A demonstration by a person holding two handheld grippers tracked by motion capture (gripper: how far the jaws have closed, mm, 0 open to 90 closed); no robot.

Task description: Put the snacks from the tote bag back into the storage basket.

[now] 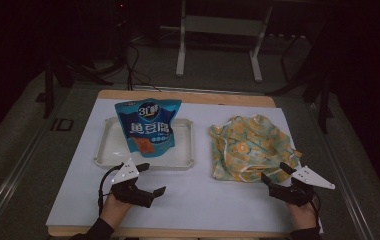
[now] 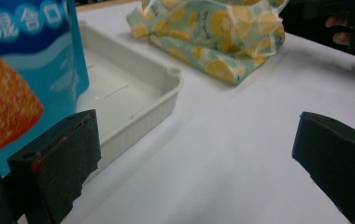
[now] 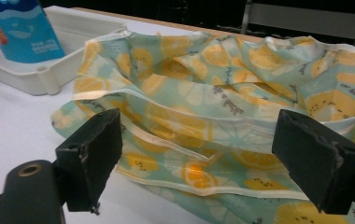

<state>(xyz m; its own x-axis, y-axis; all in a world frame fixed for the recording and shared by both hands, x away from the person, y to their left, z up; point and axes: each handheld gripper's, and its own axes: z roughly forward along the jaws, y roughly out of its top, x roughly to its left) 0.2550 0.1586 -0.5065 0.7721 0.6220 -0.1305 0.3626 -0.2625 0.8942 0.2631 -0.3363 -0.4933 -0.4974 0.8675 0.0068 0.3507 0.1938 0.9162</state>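
Both tongs stand with jaws wide apart and grip nothing. Left tongs (image 1: 145, 179) hover low over the white counter (image 1: 203, 200), just short of the near rim of the white tray (image 1: 103, 150); in the left gripper view the tray's rounded corner lies just beyond the left jaw. Right tongs (image 1: 276, 175) sit at the near edge of the lemon-print cloth bag (image 1: 250, 145), jaws pointing into it; in the right gripper view the bag's crumpled folds (image 3: 203, 116) lie between and beyond the two jaws, whether touching them or not I cannot tell.

Ahead of the right tongs the bag lies slack on the counter, its pale-trimmed edges bunched toward the jaws. Ahead of the left tongs, inside the tray, a blue snack pouch (image 1: 148, 125) stands upright with its orange picture facing the person; it looms at the left jaw's side in the left gripper view (image 2: 21, 70). Tray and bag lie apart, with bare counter between them.
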